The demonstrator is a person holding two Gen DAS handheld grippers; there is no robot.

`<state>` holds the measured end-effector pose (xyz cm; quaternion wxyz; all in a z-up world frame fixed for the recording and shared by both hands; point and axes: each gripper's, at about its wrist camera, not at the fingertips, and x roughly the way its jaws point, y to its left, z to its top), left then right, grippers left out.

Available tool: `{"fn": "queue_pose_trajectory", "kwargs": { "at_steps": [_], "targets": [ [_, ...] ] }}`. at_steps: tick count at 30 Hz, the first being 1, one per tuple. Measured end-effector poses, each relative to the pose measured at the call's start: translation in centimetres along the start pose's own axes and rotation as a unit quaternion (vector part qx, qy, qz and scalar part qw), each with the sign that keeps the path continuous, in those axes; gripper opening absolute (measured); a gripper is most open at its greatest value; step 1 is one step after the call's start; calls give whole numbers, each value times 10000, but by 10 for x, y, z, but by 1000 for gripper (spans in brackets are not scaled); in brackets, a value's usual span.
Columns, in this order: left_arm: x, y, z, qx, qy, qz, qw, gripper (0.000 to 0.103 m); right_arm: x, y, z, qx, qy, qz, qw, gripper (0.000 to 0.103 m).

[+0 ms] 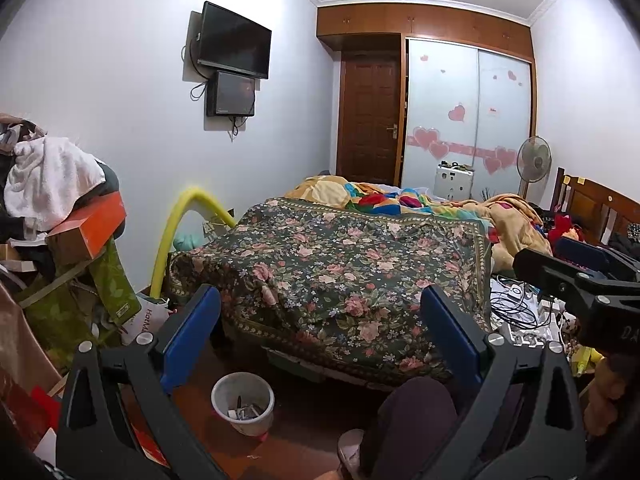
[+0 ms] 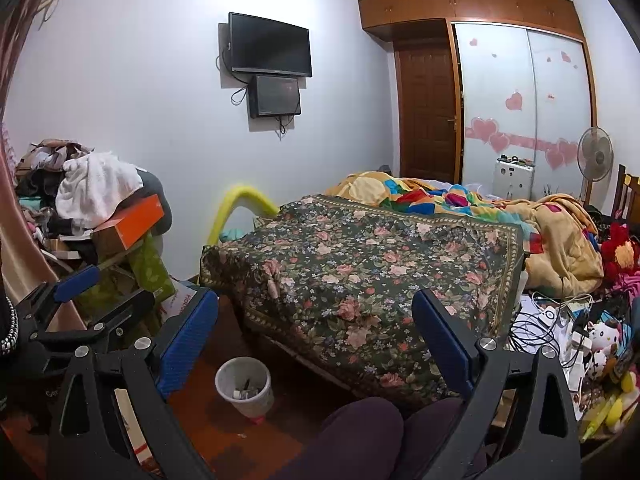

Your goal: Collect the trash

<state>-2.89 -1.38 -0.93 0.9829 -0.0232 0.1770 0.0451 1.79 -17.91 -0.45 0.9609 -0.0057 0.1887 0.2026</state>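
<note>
A white trash bin (image 1: 249, 424) (image 2: 258, 405) stands on the brown floor by the foot of the bed and holds a few small scraps. My left gripper (image 1: 320, 308) is open and empty, raised above and behind the bin, aimed at the floral blanket. My right gripper (image 2: 316, 308) is open and empty too, at about the same height. Each gripper shows at the edge of the other's view: the right one (image 1: 552, 258) at the right edge, the left one (image 2: 102, 292) at the left edge. No loose trash is clearly seen between the fingers.
A bed with a dark floral blanket (image 1: 340, 272) (image 2: 360, 272) fills the middle. A pile of clothes and boxes (image 1: 64, 216) (image 2: 96, 208) rises on the left. Cables and chargers (image 1: 516, 308) (image 2: 548, 324) lie on the right, with plush toys (image 2: 600, 344). The person's knees (image 2: 360, 432) are at the bottom.
</note>
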Motion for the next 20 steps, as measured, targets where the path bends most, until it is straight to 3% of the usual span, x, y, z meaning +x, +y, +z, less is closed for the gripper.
{"fn": "queue_pose_trajectory", "kwargs": {
  "at_steps": [20],
  "targets": [
    [4,1,-1,74,61,-45,9999,101,0,1,3,0,8,-13,10000,97]
  ]
}}
